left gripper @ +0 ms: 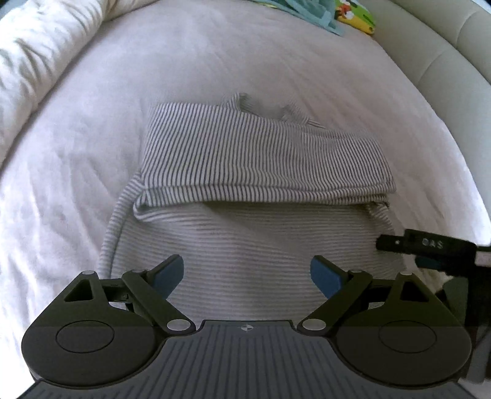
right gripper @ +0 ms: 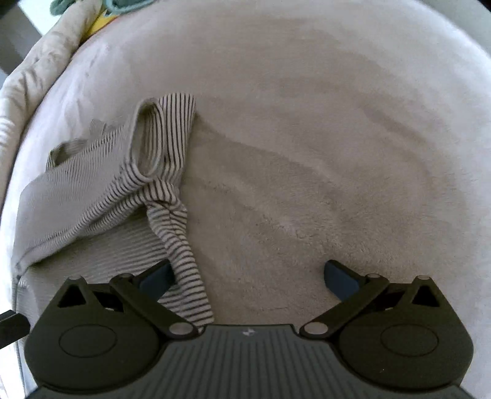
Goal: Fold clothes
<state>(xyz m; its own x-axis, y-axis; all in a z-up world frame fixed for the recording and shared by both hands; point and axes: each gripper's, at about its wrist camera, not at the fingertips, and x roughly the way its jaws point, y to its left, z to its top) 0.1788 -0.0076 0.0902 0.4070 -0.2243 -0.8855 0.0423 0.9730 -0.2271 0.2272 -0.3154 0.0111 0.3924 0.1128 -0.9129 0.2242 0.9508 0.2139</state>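
Observation:
A grey-and-white striped garment lies on the bed, its far part folded over towards me onto the near part. My left gripper is open and empty, just above the near part. In the right wrist view the same garment lies at the left, with a striped sleeve trailing down beside the left finger. My right gripper is open and empty over the bedding. The right gripper also shows in the left wrist view at the right edge.
The garment lies on a pale fleecy blanket. A rumpled white duvet runs along the left. Teal and yellow clothes lie at the far end. A padded bed frame curves at the right.

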